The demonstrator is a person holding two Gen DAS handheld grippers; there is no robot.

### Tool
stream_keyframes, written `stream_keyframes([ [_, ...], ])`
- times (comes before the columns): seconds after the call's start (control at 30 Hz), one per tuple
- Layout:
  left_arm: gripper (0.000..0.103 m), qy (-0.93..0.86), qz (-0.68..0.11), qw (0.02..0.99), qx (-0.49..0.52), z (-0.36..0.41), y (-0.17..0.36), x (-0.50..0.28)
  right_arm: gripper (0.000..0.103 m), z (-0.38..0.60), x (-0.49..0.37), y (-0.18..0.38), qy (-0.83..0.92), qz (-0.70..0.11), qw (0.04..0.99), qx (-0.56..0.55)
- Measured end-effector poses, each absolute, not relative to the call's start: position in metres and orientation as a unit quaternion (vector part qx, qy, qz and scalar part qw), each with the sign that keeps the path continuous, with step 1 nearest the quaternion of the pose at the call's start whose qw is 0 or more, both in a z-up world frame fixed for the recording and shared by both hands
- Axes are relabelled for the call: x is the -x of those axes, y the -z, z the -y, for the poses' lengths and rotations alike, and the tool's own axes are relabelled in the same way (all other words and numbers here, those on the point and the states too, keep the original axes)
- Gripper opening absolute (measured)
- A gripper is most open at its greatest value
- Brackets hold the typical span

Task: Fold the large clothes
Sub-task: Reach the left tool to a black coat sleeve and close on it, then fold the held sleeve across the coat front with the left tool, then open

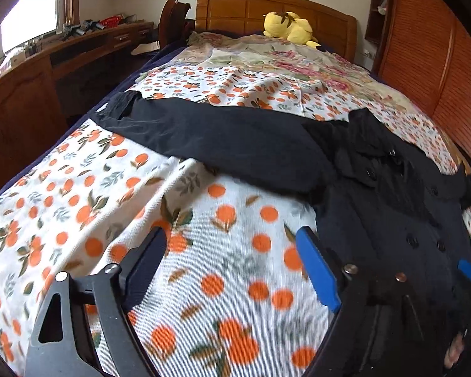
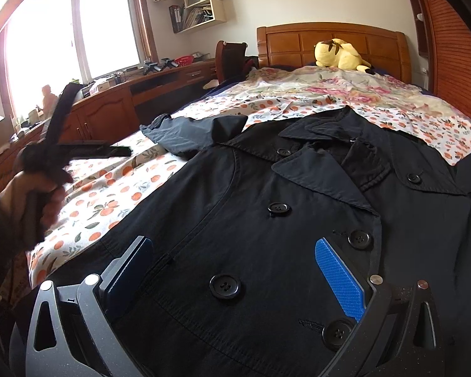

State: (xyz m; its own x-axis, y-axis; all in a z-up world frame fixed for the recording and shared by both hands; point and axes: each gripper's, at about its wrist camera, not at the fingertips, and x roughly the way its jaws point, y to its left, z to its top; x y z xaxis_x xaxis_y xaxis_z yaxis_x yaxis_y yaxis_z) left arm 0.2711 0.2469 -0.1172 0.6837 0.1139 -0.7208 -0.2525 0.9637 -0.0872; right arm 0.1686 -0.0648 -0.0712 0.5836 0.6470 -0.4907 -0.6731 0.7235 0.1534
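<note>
Coat [image 2: 298, 220], black and double-breasted, lies face up and spread across the foot half of the bed [image 1: 62, 194], one sleeve [image 1: 204, 132] stretched toward the bed's left edge. It looks like soft, matte woven cloth, fairly heavy and limp, with hard round buttons [image 2: 225, 286] and a stiffer collar; I would take it by the sleeve cuff or hem edge. The right gripper [image 2: 235, 273] hovers over its front with fingers apart, empty. The left gripper [image 1: 232, 260], fingers also apart, hangs above the orange-print blanket [image 1: 223, 314].
</note>
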Motion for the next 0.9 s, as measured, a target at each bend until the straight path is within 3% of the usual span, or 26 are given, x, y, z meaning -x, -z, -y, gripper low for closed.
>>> stream_keyframes([
  [0.2, 0.068, -0.114, -0.39, 0.906, 0.119, -0.266, 0.123, -0.329, 0.103, 0.059, -0.174, 0.075, -0.376, -0.271, 0.886, 0.013],
  [0.53, 0.062, -0.148, -0.43, 0.867, 0.202, -0.28, 0.155, -0.382, 0.103, 0.057, -0.176, 0.077, -0.379, -0.275, 0.884, 0.01],
  [0.57, 0.059, -0.148, -0.434, 0.862, 0.215, -0.282, 0.158, -0.384, 0.103, 0.057, -0.176, 0.076, -0.379, -0.274, 0.884, 0.008],
  [0.63, 0.039, -0.144, -0.434, 0.858, 0.235, -0.283, 0.16, -0.387, 0.103, 0.058, -0.177, 0.077, -0.38, -0.275, 0.883, 0.005],
  [0.67, 0.005, -0.142, -0.44, 0.855, 0.233, -0.28, 0.159, -0.39, 0.103, 0.057, -0.177, 0.077, -0.381, -0.276, 0.883, 0.004],
  [0.9, 0.002, -0.144, -0.415, 0.89, 0.121, -0.228, 0.102, -0.384, 0.103, 0.057, -0.174, 0.077, -0.389, -0.268, 0.882, 0.006],
])
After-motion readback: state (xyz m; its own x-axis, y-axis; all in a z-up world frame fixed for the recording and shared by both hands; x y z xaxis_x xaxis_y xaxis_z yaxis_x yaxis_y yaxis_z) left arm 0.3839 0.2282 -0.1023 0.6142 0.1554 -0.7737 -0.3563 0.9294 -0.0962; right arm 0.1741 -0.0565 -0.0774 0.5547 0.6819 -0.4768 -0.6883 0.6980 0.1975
